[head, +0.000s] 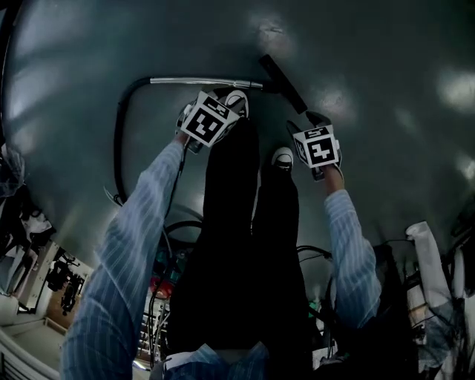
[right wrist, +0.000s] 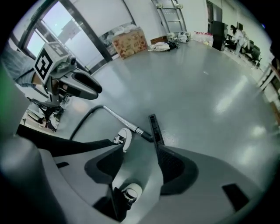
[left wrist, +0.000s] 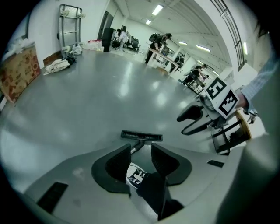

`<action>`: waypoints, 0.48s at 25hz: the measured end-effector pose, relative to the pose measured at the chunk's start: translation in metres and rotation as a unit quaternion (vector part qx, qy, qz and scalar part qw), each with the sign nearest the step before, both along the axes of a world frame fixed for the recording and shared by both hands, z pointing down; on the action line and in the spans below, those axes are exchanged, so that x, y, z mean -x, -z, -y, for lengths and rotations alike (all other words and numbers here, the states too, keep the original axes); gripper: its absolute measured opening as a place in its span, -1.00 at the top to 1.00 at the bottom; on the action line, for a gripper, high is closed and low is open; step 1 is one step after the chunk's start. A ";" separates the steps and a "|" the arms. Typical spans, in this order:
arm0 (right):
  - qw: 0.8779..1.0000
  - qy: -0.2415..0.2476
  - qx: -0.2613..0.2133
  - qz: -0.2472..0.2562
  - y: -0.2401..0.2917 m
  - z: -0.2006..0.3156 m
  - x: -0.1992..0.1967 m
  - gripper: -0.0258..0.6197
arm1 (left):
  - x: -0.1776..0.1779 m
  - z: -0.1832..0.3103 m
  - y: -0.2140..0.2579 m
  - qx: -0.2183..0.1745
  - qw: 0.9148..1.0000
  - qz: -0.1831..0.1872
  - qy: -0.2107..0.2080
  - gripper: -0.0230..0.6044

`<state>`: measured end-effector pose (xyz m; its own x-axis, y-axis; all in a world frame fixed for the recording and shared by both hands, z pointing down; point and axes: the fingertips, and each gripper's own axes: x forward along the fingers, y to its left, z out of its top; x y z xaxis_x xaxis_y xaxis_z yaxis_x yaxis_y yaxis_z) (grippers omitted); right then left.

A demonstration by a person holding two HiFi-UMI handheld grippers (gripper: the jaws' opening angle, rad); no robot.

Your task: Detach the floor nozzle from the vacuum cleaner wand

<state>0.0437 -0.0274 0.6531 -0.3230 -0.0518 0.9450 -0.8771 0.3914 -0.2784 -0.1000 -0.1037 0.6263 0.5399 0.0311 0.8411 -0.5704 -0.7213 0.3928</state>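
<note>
Grey floor (head: 371,44): floor nozzle (head: 282,83) on wand (head: 200,82); L tongs (left wrist: 140,145), R tongs (right wrist: 141,147) spread.

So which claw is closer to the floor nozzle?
The right claw, beside one end of the floor nozzle; the left claw faces the metal wand.

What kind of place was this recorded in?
Probably a large open-plan workshop or lab hall: a wide glossy grey floor, ceiling strip lights, and people at desks along the far side.

Head view overhead; gripper views low; all share nozzle (head: 283,84).
</note>
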 end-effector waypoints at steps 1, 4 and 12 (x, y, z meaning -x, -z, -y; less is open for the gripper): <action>1.000 0.004 -0.001 -0.007 -0.017 0.003 -0.003 0.19 | -0.001 -0.004 -0.018 0.000 1.000 0.005 -0.019 0.50; 1.000 0.017 -0.006 -0.021 -0.071 0.015 -0.011 0.15 | 0.000 -0.012 -0.080 -0.016 0.995 0.037 -0.090 0.48; 0.995 0.084 0.001 -0.048 -0.186 0.007 -0.023 0.13 | -0.003 -0.030 -0.213 -0.026 0.980 0.096 -0.170 0.48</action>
